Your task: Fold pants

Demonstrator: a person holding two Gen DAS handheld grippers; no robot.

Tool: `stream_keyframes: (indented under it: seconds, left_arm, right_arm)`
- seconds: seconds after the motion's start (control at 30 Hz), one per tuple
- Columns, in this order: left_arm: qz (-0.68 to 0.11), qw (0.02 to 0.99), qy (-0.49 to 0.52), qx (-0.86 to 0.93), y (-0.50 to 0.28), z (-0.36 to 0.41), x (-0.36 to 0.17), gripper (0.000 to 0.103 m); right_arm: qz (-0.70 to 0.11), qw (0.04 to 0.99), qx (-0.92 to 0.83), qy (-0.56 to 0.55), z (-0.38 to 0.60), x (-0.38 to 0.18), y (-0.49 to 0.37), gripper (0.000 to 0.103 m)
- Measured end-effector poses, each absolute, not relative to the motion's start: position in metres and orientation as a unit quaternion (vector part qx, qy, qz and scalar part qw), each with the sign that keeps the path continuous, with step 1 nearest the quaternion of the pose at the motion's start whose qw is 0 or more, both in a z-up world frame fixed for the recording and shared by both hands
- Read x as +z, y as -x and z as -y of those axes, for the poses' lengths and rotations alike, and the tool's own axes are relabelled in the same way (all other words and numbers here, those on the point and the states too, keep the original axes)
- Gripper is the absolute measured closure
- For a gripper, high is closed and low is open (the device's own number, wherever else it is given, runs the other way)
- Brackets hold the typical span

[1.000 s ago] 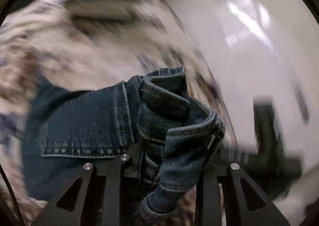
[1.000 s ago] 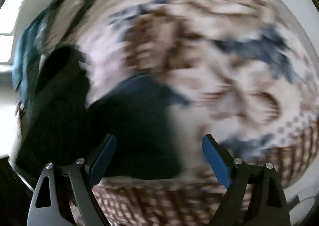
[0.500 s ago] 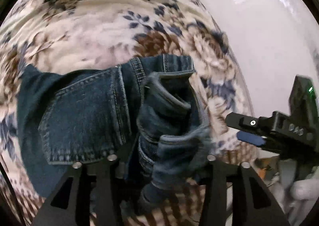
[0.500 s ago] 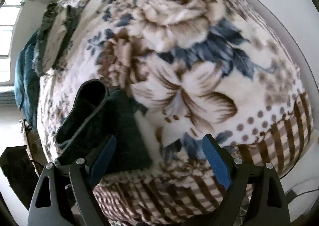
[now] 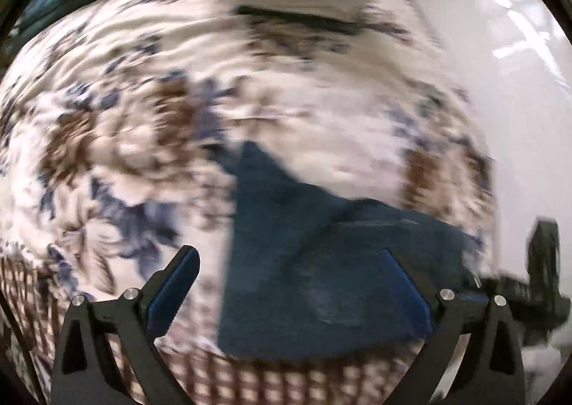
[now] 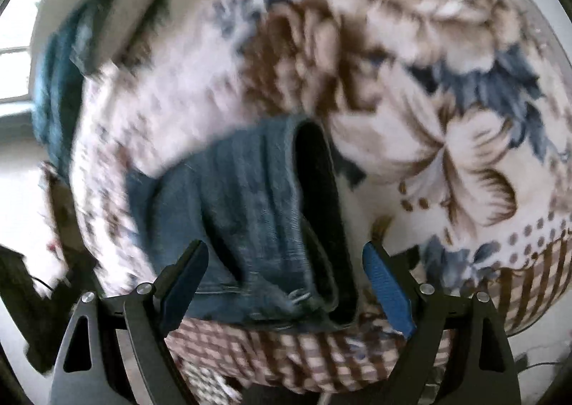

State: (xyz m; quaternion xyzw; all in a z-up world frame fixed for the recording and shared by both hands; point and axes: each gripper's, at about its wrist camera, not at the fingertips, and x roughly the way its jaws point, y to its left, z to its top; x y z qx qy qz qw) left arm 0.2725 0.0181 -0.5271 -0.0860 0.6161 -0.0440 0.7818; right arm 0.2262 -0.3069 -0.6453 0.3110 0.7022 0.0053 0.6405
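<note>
Basically blurry, no legible txt, jeans (image 6: 250,211) on floral blanket (image 6: 447,90), L gripper (image 5: 286,294) & R gripper (image 6: 286,276) jaws spread, holding nothing

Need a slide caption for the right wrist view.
Right gripper, jaws open, above folded jeans on floral blanket.

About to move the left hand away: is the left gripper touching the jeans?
Cannot tell. In the blurred left wrist view the left gripper is open with the jeans lying between its fingers, but no clear contact or gap shows.
</note>
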Motion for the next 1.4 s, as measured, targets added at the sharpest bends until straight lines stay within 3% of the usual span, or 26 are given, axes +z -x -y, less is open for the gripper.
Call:
stream_keyframes:
  seconds: [0.03, 0.07, 0.13, 0.23, 0.37, 0.6, 0.7, 0.83, 1.0, 1.2, 1.23, 1.27, 1.3, 1.33, 1.4]
  left_arm:
    - [-0.623, 0.777, 0.083, -0.025, -0.277, -0.027, -0.54, 0.001]
    - [-0.632, 0.77, 0.085, -0.018, -0.28, -0.033, -0.551, 0.001]
    - [-0.648, 0.755, 0.093, -0.018, -0.281, -0.039, -0.569, 0.001]
    - [-0.67, 0.735, 0.098, -0.036, -0.274, -0.035, -0.587, 0.001]
    - [-0.671, 0.731, 0.108, -0.057, -0.262, -0.023, -0.595, 0.001]
    - [-0.694, 0.717, 0.054, -0.048, -0.27, -0.003, -0.631, 0.001]
    - [-0.705, 0.706, 0.04, -0.059, -0.279, 0.002, -0.648, 0.0]
    - [-0.72, 0.69, 0.036, -0.065, -0.292, 0.008, -0.667, 0.0]
    - [-0.75, 0.653, 0.085, -0.057, -0.305, 0.003, -0.684, 0.0]
    - [-0.755, 0.647, 0.09, -0.062, -0.31, 0.004, -0.683, 0.0]
    - [-0.747, 0.656, 0.089, -0.062, -0.307, 0.003, -0.679, 0.0]
    - [-0.741, 0.663, 0.086, -0.061, -0.303, 0.002, -0.675, 0.0]
    - [-0.734, 0.672, 0.077, -0.061, -0.299, 0.004, -0.671, 0.0]
    - [-0.73, 0.676, 0.074, -0.062, -0.297, 0.005, -0.668, 0.0]
    - [-0.728, 0.679, 0.072, -0.065, -0.291, 0.004, -0.665, 0.0]
  right_arm:
    - [-0.708, 0.635, 0.002, -0.309, 0.304, -0.652, -0.225, 0.048]
    - [-0.712, 0.625, -0.003, -0.32, 0.303, -0.658, -0.222, 0.07]
    - [-0.705, 0.613, -0.004, -0.357, 0.301, -0.657, -0.212, 0.081]
    - [-0.683, 0.627, 0.019, -0.375, 0.301, -0.624, -0.204, 0.086]
    - [-0.68, 0.634, 0.007, -0.369, 0.313, -0.602, -0.194, 0.089]
    - [-0.738, 0.607, -0.013, -0.294, 0.307, -0.668, -0.199, 0.084]
    - [-0.741, 0.622, -0.009, -0.254, 0.293, -0.662, -0.207, 0.078]
    - [-0.745, 0.63, -0.008, -0.219, 0.283, -0.66, -0.211, 0.058]
    - [-0.748, 0.626, -0.007, -0.218, 0.288, -0.662, -0.21, 0.041]
    - [-0.72, 0.634, 0.023, -0.281, 0.297, -0.658, -0.219, 0.04]
    - [-0.718, 0.633, 0.03, -0.287, 0.295, -0.66, -0.22, 0.041]
    - [-0.719, 0.634, 0.032, -0.283, 0.293, -0.661, -0.221, 0.049]
    - [-0.723, 0.636, 0.029, -0.269, 0.29, -0.661, -0.221, 0.076]
    - [-0.727, 0.631, 0.015, -0.27, 0.292, -0.659, -0.218, 0.086]
    - [-0.719, 0.632, -0.017, -0.288, 0.31, -0.652, -0.212, 0.089]
